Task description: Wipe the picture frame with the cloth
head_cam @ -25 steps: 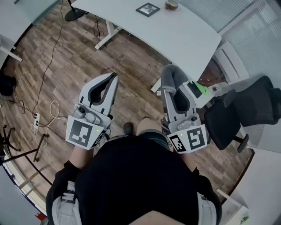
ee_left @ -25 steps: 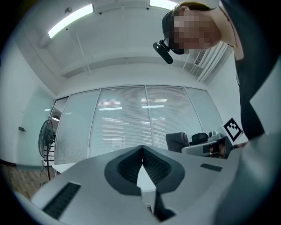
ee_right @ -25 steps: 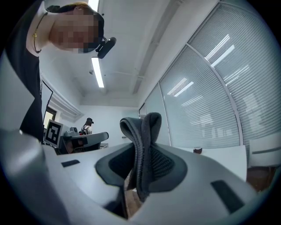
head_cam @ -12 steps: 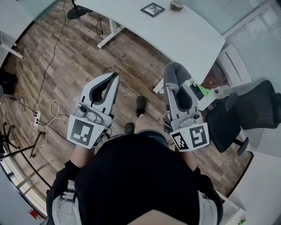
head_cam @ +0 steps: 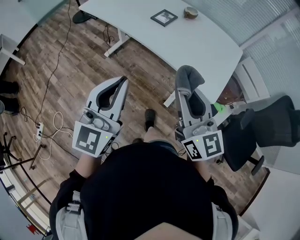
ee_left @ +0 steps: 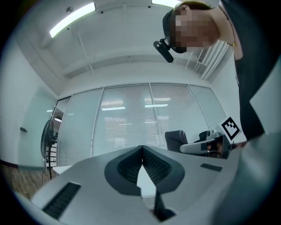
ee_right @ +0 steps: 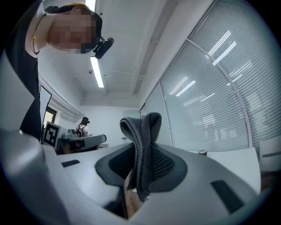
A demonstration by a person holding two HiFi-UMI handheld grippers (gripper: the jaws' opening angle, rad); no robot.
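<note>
A small dark picture frame [head_cam: 164, 18] lies flat on the far part of the white table [head_cam: 201, 47]. My right gripper [head_cam: 183, 91] is shut on a folded grey cloth [head_cam: 187, 77], which sticks up from between the jaws [ee_right: 142, 145]. Its tip hangs over the wooden floor just short of the table's near edge. My left gripper [head_cam: 124, 82] is shut with nothing in it, over the floor to the left. In the left gripper view the closed left gripper [ee_left: 142, 151] points at a glass wall with blinds.
A small round bowl-like object [head_cam: 191, 12] sits beside the frame. A black office chair [head_cam: 262, 122] stands at the right. Cables and a power strip [head_cam: 40, 126] lie on the floor at the left. A shoe [head_cam: 150, 116] shows between the grippers. A white desk corner [head_cam: 9, 47] is at the far left.
Both grippers and the person have moved forward toward the table; the table and frame have drawn nearer in the head view. A foot has stepped forward. Both grips are unchanged.
</note>
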